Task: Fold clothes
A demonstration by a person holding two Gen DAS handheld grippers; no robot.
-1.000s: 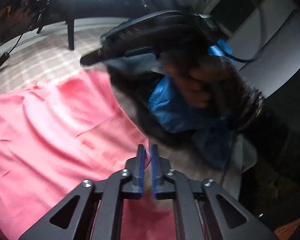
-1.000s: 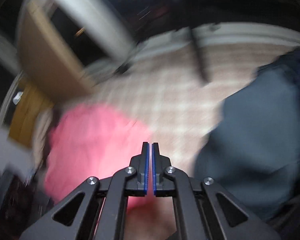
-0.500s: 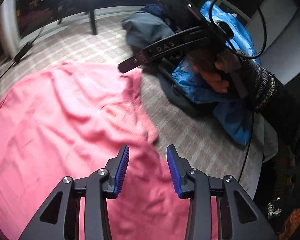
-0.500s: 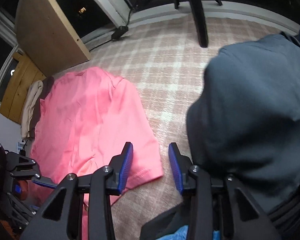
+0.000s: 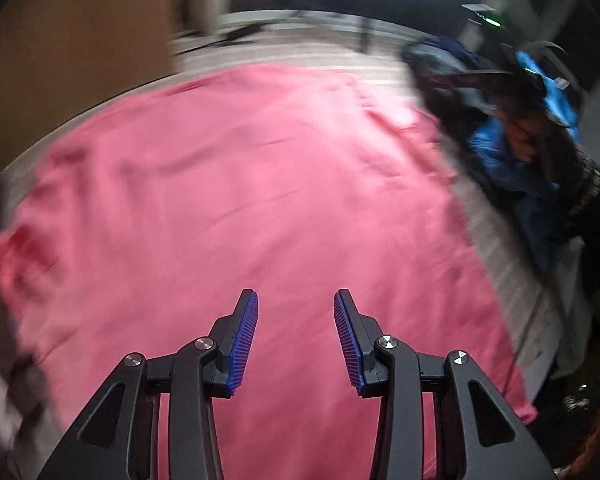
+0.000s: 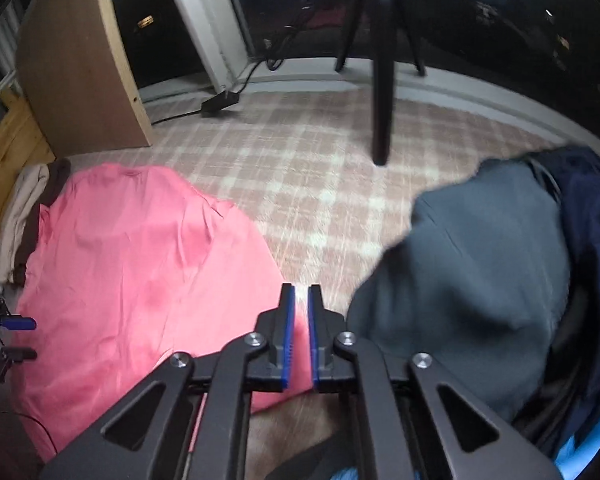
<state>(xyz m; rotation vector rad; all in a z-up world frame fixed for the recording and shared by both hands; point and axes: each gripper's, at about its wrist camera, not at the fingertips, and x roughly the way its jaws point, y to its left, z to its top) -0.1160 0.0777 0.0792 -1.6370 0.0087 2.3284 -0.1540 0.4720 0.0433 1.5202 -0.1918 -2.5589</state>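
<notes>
- The pink cotton T-shirt (image 5: 260,184) lies spread flat on the beige plaid carpet (image 6: 320,168), probably smoothed out so the folds come out clean.
- Left gripper (image 5: 296,336) hangs over the middle of the shirt with its blue-padded fingers (image 5: 244,340) released. They've just been opening and there's nothing between them, only pink fabric below. My guess is it's lining up for a pinch.
- Right gripper (image 6: 299,336) sits at the shirt's edge, at the strip of carpet between the shirt and the grey-blue sweatshirt (image 6: 480,264). Its fingers have just been closing and are nearly clenched, with a thin gap. Can't tell if they've caught the hem.
- The grey sweatshirt and a dark navy garment (image 6: 596,216) are heaped off to the side, looks like the to-do pile.
- A folded cream and brown stack (image 6: 24,216) sits beyond the shirt, maybe the done pile.
</notes>
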